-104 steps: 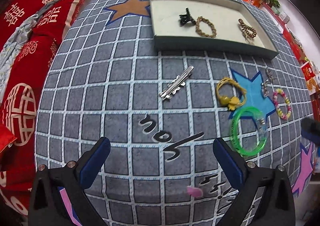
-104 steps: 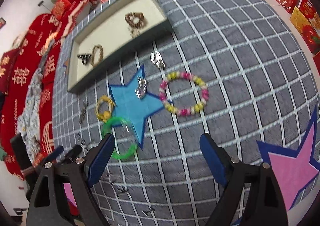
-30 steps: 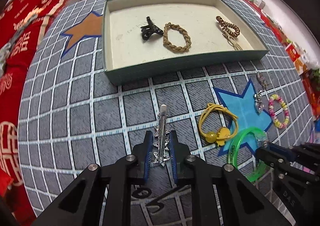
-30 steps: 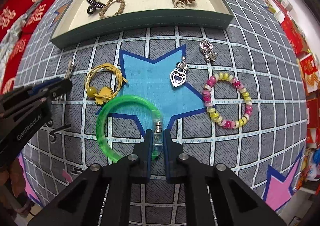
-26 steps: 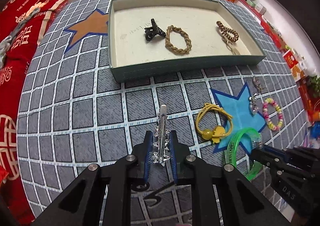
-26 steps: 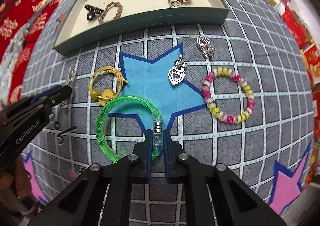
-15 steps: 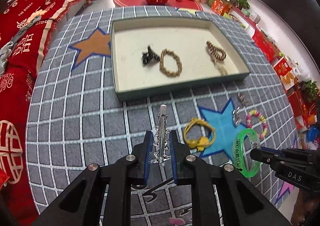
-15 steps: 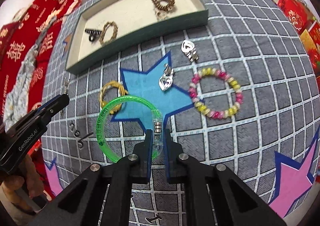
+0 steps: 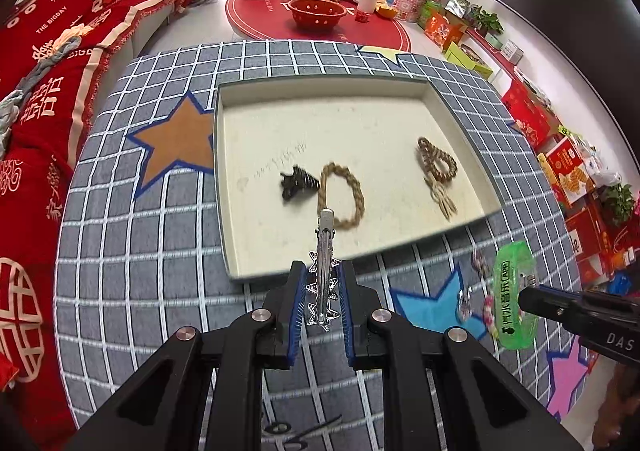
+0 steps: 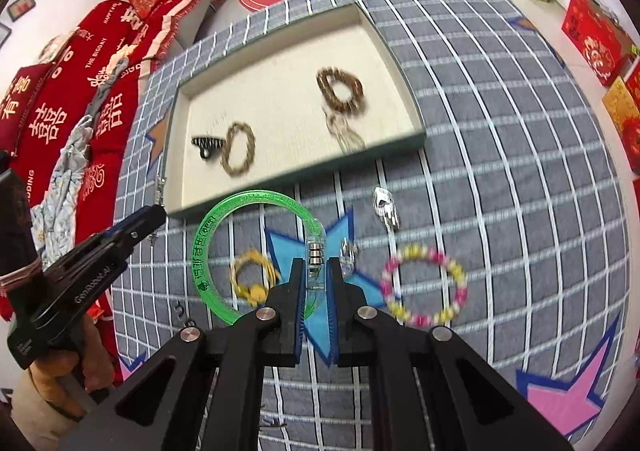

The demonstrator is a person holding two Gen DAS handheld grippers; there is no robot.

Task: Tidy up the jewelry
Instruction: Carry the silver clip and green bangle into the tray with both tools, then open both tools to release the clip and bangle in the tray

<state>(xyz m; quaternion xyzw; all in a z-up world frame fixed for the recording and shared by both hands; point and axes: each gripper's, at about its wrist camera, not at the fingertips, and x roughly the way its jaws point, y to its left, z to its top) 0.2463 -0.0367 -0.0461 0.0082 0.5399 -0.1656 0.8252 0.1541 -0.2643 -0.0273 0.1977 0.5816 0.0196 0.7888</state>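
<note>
**Both grippers loaded above the cloth**

Below you lies the checked cloth (image 9: 132, 251), grey with coloured stars; on it sits the tray (image 9: 228, 187), and in the tray a black claw clip (image 9: 298, 183), a braided ring (image 9: 342, 195) and a brown bead bracelet (image 9: 438, 163); your left gripper (image 9: 322, 301) is clamped on the silver star clip (image 9: 324, 263), which sticks out forward over the tray's near wall; your right gripper (image 10: 314, 291) is closed on the clear clasp of the green bangle (image 10: 224, 247), held off the cloth; still on the cloth near the blue star are the pink and yellow bead bracelet (image 10: 424, 287), the yellow hair tie (image 10: 254, 279) and two small silver charms (image 10: 386, 207).
</note>
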